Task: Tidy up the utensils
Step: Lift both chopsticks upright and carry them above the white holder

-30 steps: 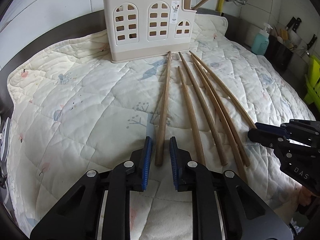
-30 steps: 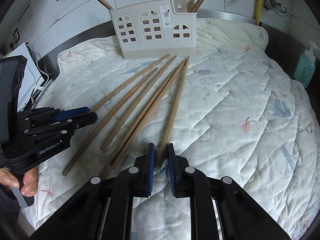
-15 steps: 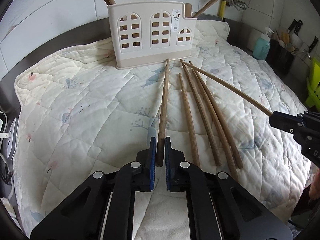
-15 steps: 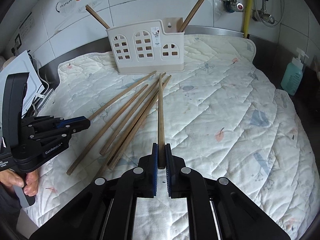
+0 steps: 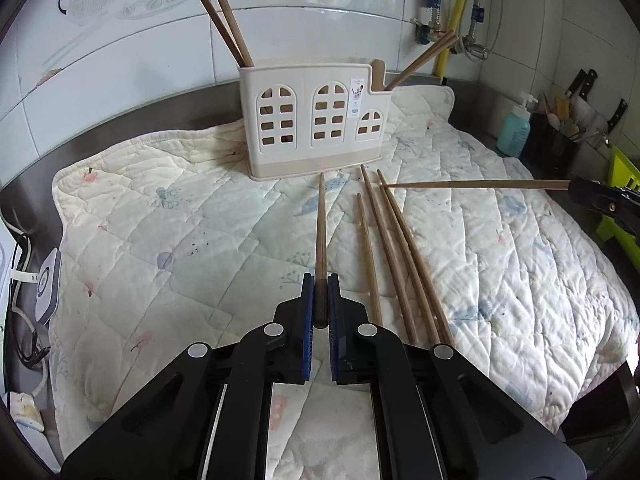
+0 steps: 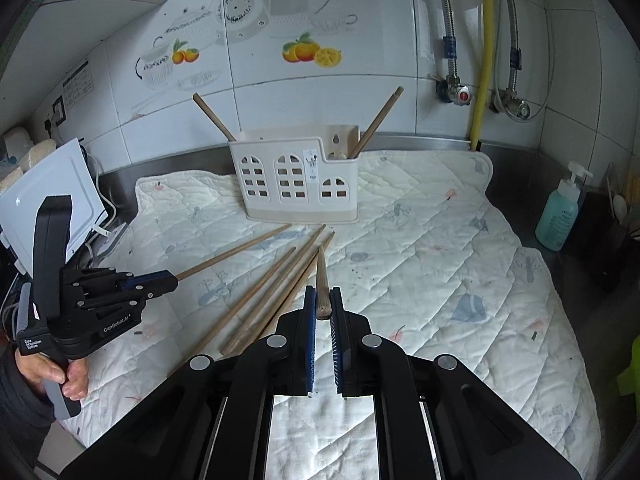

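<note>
Left wrist view shows my left gripper (image 5: 321, 294) clenched on the thick near end of one chopstick (image 5: 320, 224), its thin tip reaching toward the foot of the cream holder (image 5: 316, 120) at the far side of the quilted mat (image 5: 160, 240). My right gripper (image 6: 322, 306) is likewise clamped on the butt of a second chopstick (image 6: 321, 270), which points away from me toward the holder. Four loose chopsticks (image 5: 384, 248) lie on the mat to the right of my left one, fanned and partly touching. A few more already stand in the holder.

These sticks look light, stiff and smooth, so I judge they could pivot or slip in a narrow pinch. Gripping near the thick end seems best: the thin tip stays free to drop into a compartment.
</note>
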Demonstrator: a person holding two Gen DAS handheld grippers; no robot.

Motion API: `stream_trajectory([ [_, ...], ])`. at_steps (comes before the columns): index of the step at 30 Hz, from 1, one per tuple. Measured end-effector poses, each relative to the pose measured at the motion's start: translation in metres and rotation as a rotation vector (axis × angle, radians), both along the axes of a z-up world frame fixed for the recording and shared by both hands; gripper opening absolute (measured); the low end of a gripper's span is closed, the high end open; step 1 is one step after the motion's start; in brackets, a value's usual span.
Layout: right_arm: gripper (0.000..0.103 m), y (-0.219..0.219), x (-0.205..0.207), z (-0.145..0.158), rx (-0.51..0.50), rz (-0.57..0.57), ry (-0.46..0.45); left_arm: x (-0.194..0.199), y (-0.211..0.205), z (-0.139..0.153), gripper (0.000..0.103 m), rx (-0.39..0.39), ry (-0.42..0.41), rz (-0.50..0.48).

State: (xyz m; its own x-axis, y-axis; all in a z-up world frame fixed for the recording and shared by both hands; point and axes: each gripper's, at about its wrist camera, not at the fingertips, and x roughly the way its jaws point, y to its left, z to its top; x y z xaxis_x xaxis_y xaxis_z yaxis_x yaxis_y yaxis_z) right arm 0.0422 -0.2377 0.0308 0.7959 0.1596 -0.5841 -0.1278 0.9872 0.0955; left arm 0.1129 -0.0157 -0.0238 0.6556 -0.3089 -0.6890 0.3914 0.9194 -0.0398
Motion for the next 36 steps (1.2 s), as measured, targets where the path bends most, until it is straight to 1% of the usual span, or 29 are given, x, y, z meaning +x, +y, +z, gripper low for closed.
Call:
stream_trajectory([
  [5,0.007,-0.007,0.01,0.027,0.012,0.02,-0.039,0.003,0.001,0.022,0.005,-0.01,-0.027,0.011],
  [11,0.007,-0.013,0.03,0.063,0.015,0.054,-0.067,0.014,-0.006,0.051,0.005,0.004,-0.071,0.003],
  [20,0.007,-0.016,0.067,0.113,-0.027,0.085,-0.097,0.043,-0.014,0.092,0.005,-0.016,-0.108,0.0],
  [23,0.007,-0.017,0.079,0.128,-0.028,0.097,-0.099,0.049,-0.018,0.108,0.005,-0.014,-0.133,-0.007],
  [25,0.007,-0.016,0.085,0.137,-0.06,0.088,-0.112,0.052,-0.021,0.119,0.005,-0.013,-0.147,-0.015],
  [30,0.007,-0.018,0.104,0.152,-0.076,0.08,-0.115,0.056,-0.029,0.155,0.005,-0.023,-0.211,-0.032],
  [36,0.007,-0.017,0.127,0.155,-0.099,0.074,-0.093,0.059,-0.039,0.211,0.005,-0.044,-0.33,-0.036],
])
